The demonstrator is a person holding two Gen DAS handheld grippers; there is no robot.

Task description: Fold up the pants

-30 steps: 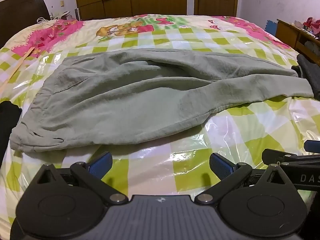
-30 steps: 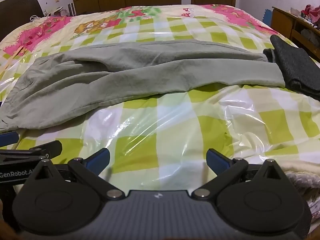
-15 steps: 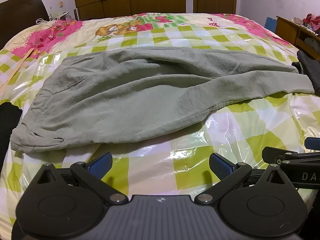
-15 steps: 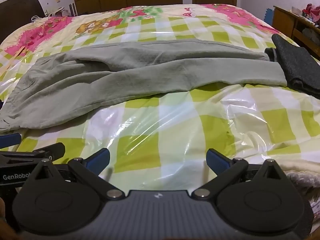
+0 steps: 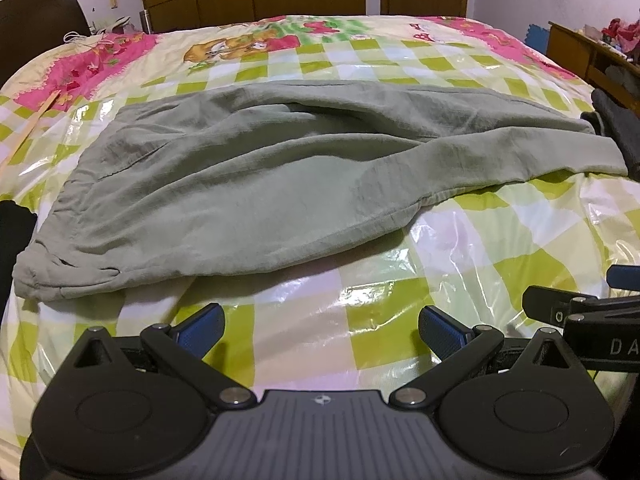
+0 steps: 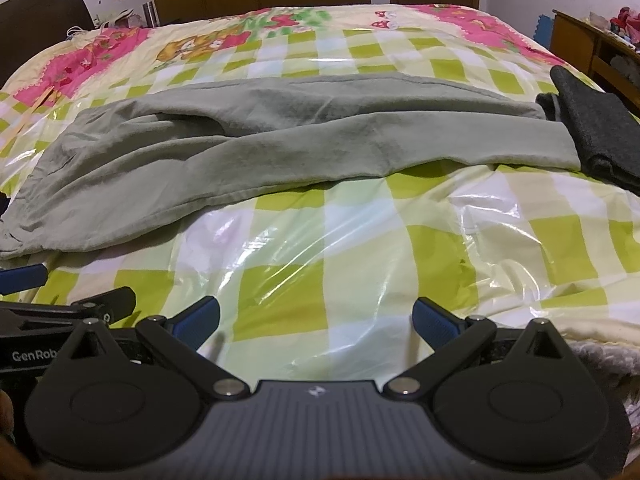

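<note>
Pale green pants lie flat across the bed, waistband at the left, one leg laid over the other, cuffs at the right. They also show in the right wrist view. My left gripper is open and empty, low over the bedcover in front of the pants' near edge. My right gripper is open and empty, over bare cover to the right of the left gripper. Each gripper shows at the edge of the other's view.
The bed has a green checked cover under clear plastic. A folded dark grey garment lies by the pants' cuffs at the right. A black item sits at the left edge. A wooden shelf stands at the right.
Both grippers have crept slightly forward toward the pants. The pants have not moved and both grippers stay open.
</note>
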